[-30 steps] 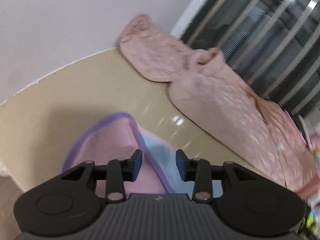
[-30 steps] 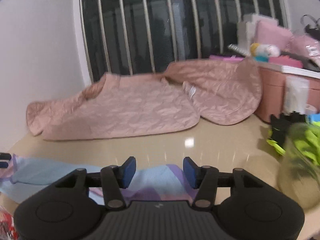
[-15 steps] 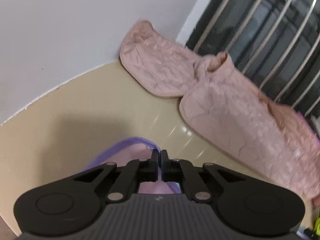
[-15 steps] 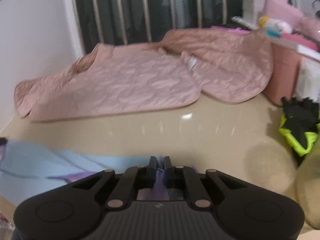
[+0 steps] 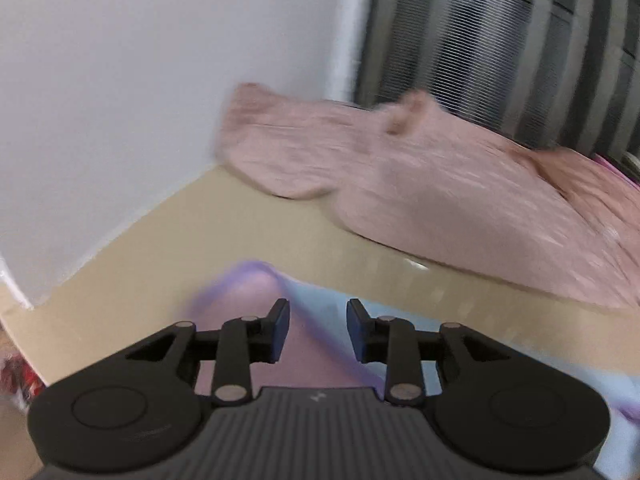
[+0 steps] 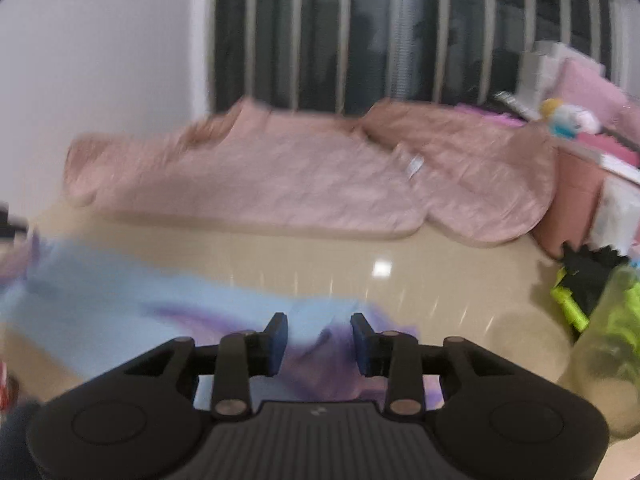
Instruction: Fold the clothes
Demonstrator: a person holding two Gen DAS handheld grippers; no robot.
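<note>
A small pink and light-blue garment (image 5: 320, 308) with purple trim lies on the beige table (image 5: 168, 240), right under both grippers; it also shows in the right wrist view (image 6: 132, 304). My left gripper (image 5: 318, 330) is open above its purple-edged end, with cloth between the fingers but not clamped. My right gripper (image 6: 318, 344) is open above the garment's other end. Both views are blurred.
A large pink quilted jacket (image 6: 260, 176) lies spread along the back of the table, also in the left wrist view (image 5: 460, 192). White wall at left, barred window behind. A pink box (image 6: 576, 204), black-and-yellow gloves (image 6: 580, 280) and a greenish bottle (image 6: 608, 344) crowd the right.
Both grippers were shut on the garment's ends half a second ago and are now open. The garment lies flatter and farther forward on the table. Both cameras have pulled back.
</note>
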